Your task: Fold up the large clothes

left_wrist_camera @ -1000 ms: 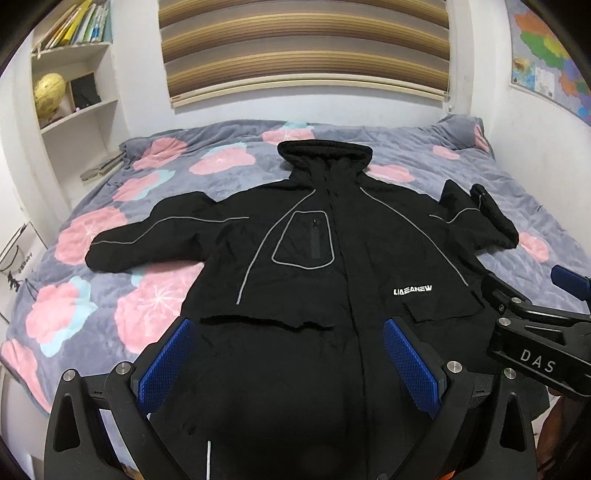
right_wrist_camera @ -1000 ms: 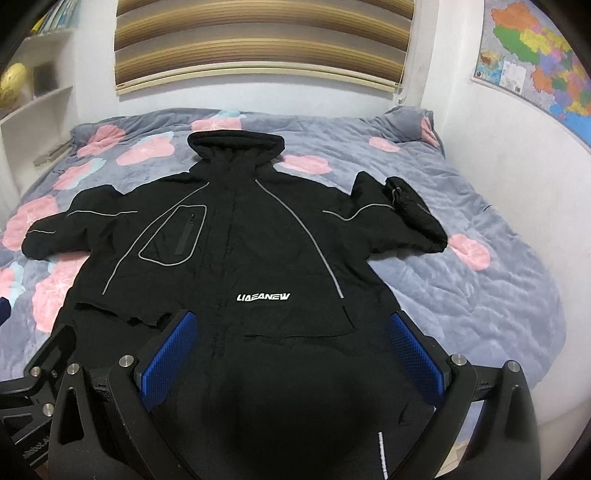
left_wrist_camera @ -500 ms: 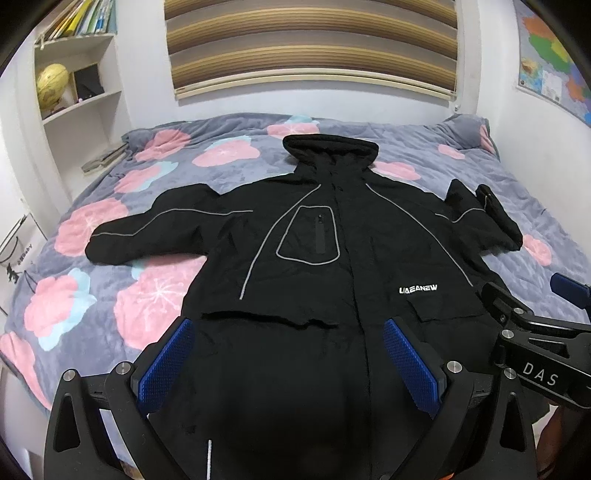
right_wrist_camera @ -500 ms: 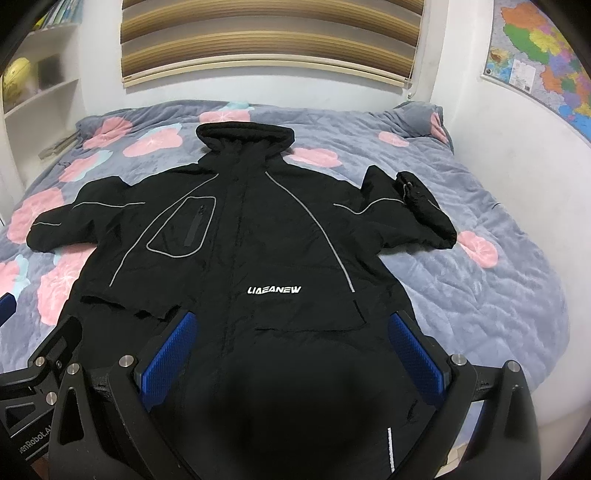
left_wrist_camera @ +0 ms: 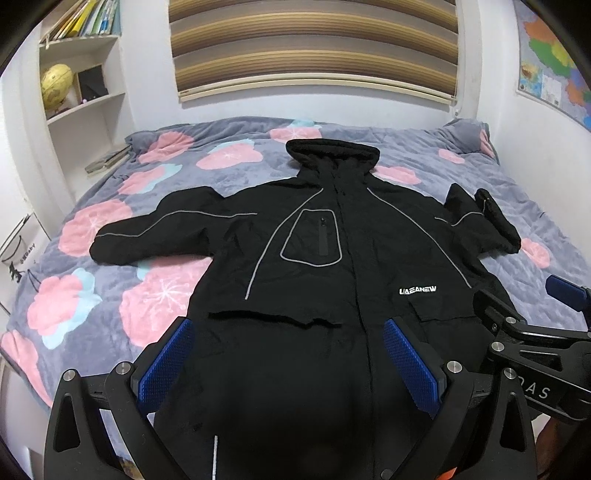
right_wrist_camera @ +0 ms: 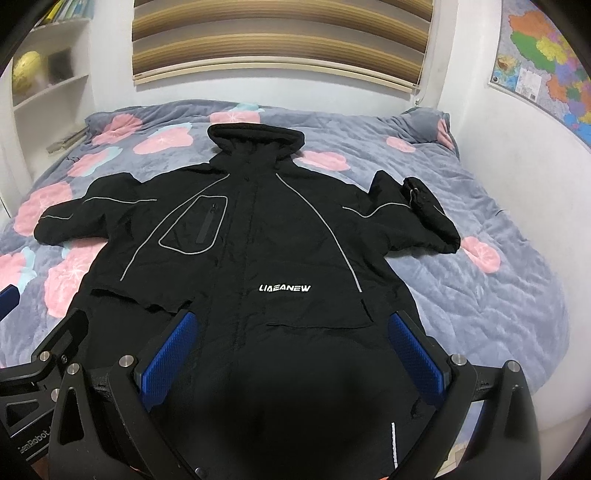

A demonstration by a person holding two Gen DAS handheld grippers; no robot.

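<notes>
Black jacket (left_wrist_camera: 317,266) spread flat, front up, on floral bed (left_wrist_camera: 110,229), left tool (left_wrist_camera: 291,354) wide and empty above hem, right tool (right_wrist_camera: 299,350) likewise, book row (left_wrist_camera: 88,22) clear only from left wrist, bigger stretch of wall map (right_wrist_camera: 543,70) from right wrist

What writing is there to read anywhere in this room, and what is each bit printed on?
"LIAEANEW": white letters on the front of the black jacket, as best it reads.
"DAS", the D half hidden: on the right tool, seen from the left camera.
"...emRobot", start cut off: on the left tool, seen from the right camera.
Wall map, book spines, a bag beside the bed: too small to read.
</notes>
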